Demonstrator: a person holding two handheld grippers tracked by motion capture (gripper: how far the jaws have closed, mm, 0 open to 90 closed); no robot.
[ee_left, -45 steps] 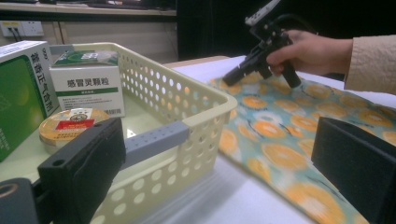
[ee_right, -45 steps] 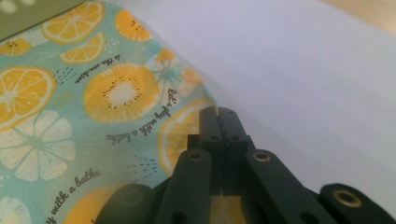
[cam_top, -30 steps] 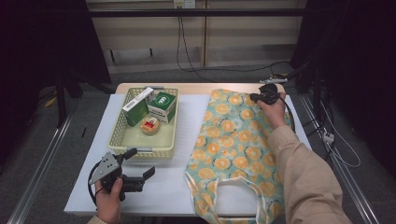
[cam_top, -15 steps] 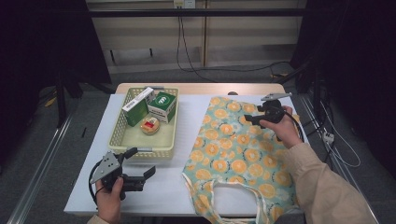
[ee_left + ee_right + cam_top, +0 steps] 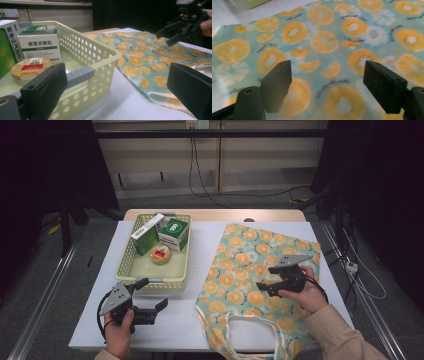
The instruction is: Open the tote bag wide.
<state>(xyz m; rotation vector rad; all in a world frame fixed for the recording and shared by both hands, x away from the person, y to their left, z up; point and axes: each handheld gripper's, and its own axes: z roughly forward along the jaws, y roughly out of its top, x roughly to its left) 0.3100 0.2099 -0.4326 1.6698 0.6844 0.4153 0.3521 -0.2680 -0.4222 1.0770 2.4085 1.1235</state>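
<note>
A tote bag (image 5: 250, 270) printed with orange slices lies flat on the right half of the white table, handles (image 5: 272, 332) toward the person. My right gripper (image 5: 265, 278) hovers open just above the bag's middle; the cloth (image 5: 324, 42) passes under its spread jaws. My left gripper (image 5: 151, 293) is held open and empty near the front left of the table, just in front of a pale yellow basket (image 5: 131, 255). From the left gripper (image 5: 115, 92) I see the basket's corner (image 5: 100, 57) and the bag (image 5: 150, 57) beyond it.
The basket holds a green and white box (image 5: 147, 234), a green-topped box (image 5: 174, 234) and a round tin (image 5: 161, 254); the tin (image 5: 31, 66) and white box (image 5: 40, 47) are close to the left jaw. Bare table (image 5: 210, 240) separates basket and bag.
My right gripper has drawn back from the bag's far corner toward the person, now over the bag's middle. The left gripper has stayed put.
</note>
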